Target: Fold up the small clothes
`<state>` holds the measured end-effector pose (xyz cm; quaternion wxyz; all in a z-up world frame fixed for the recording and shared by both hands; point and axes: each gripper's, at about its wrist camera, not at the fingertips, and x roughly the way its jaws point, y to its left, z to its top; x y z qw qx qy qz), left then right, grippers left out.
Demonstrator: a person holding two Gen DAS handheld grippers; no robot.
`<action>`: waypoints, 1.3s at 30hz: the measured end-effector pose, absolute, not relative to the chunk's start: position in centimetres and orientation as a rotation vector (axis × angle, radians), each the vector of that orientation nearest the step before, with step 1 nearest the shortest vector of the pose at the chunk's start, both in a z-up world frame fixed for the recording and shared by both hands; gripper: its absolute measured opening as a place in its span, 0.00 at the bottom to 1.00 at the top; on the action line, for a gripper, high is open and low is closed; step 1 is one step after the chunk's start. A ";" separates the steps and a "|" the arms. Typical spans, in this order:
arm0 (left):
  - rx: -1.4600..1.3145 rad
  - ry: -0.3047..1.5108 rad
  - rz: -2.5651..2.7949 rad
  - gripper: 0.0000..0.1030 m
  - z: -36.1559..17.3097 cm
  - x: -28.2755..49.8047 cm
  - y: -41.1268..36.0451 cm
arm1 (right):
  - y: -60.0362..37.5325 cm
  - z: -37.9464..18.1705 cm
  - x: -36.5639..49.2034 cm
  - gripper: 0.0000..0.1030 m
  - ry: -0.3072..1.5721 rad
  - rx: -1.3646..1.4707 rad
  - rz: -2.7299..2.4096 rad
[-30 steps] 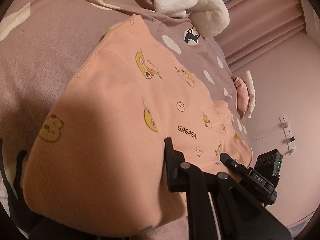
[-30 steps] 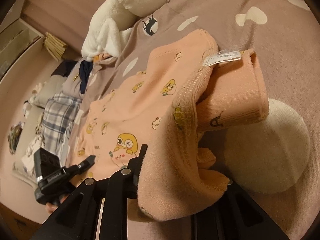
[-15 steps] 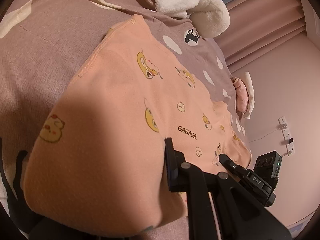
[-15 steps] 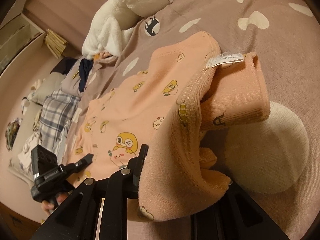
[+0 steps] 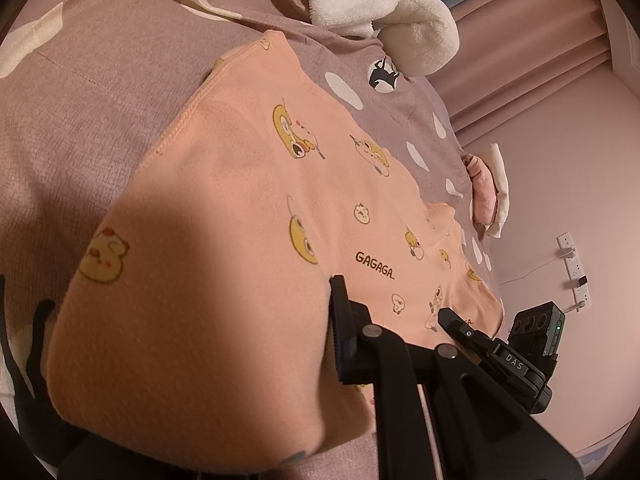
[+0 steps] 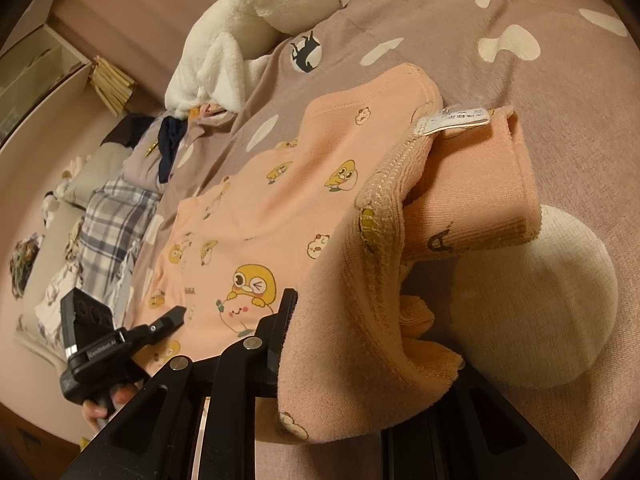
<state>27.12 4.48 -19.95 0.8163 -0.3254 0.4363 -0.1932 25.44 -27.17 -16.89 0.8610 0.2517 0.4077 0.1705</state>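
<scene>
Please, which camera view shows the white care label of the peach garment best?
The right wrist view. There the label lies in plain sight at the turned-over edge of the garment, though its print is too small to read. The left wrist view shows only the printed front of the garment; no label appears.

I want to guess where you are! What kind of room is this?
Most likely a bedroom. The peach shirt lies on a bed cover with white spots, a fluffy white blanket is heaped beyond it, and curtains hang behind.
</scene>
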 end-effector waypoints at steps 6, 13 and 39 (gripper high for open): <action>-0.688 0.928 -0.410 0.12 -19.9 27.1 4.4 | -27.1 -16.8 25.3 0.18 0.857 0.525 0.353; -0.695 0.913 -0.409 0.10 -19.8 26.9 4.6 | -26.8 -16.5 25.1 0.18 0.843 0.510 0.359; -0.759 0.966 -0.443 0.05 -19.6 24.7 3.1 | -27.7 -18.4 24.0 0.07 0.861 0.749 0.395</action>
